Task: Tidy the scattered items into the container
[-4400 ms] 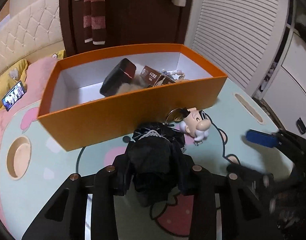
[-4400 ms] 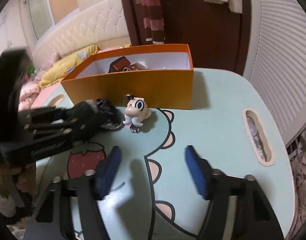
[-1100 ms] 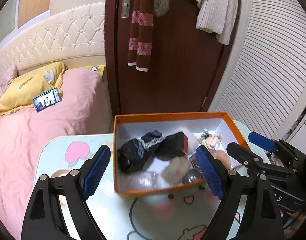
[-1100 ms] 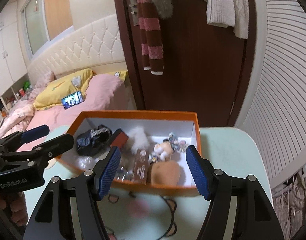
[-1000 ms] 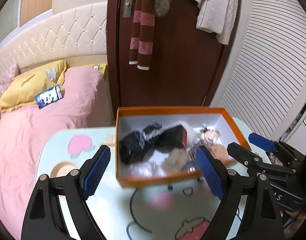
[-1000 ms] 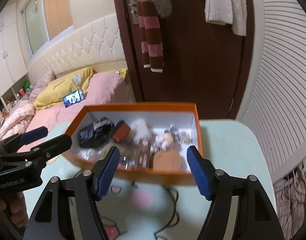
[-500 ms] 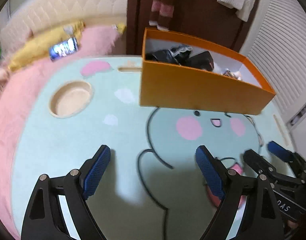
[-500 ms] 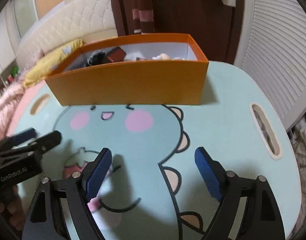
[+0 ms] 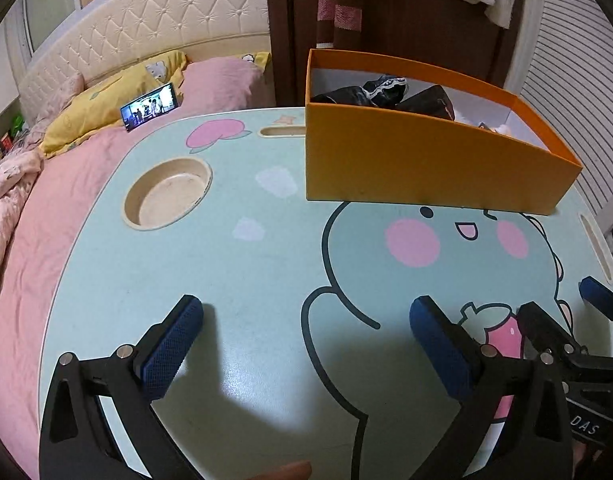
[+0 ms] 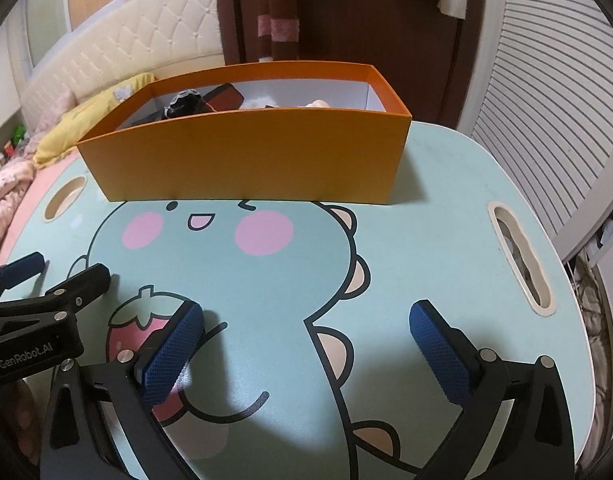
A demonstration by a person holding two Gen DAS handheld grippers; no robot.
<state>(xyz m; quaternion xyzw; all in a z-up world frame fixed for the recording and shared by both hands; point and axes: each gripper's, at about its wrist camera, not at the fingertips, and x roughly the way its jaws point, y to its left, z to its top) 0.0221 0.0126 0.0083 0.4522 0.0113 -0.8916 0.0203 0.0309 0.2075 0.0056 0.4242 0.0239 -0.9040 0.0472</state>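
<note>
While both my claws hang low over the bench | left claw and right claw opening wide, nothing between | orange box straight ahead, long side facing, items inside.

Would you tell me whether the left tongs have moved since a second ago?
Yes. The left tongs dropped from above the orange box to the table before it, jaws opening, empty.
</note>
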